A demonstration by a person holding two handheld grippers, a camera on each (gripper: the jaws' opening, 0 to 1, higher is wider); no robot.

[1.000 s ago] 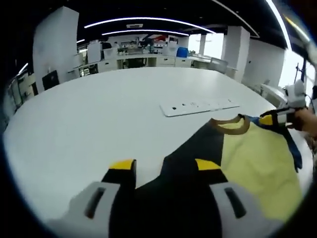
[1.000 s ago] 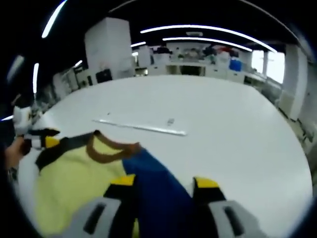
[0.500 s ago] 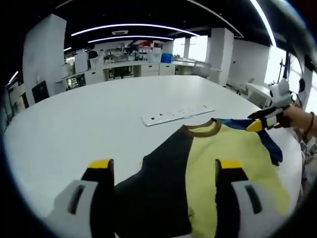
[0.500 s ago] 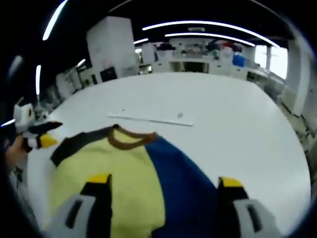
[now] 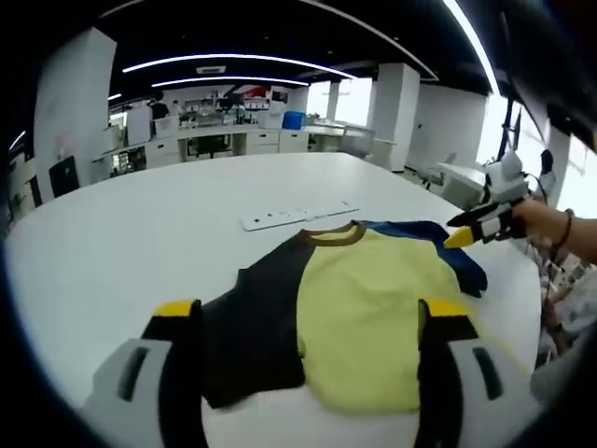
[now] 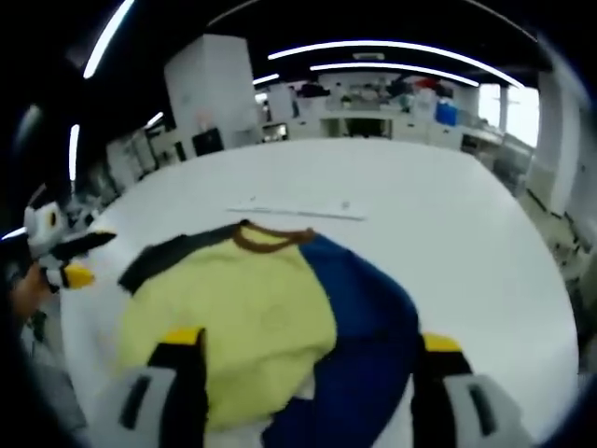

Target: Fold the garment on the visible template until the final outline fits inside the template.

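Garment (image 5: 359, 308) now released; both tools wide apart.

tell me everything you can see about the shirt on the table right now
The shirt is soft knit fabric lying spread on the white table: yellow body, brown collar, one black sleeve, one blue sleeve. It is fairly flat with slight rumples. Neither pair of jaws touches it; both stand open near its hem.

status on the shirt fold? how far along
Done: the garment lies spread on the white table, collar toward the white strip.
In hand: nothing; left gripper and right gripper are both open, off the cloth.
Left: every fold; black sleeve and blue sleeve lie unfolded.
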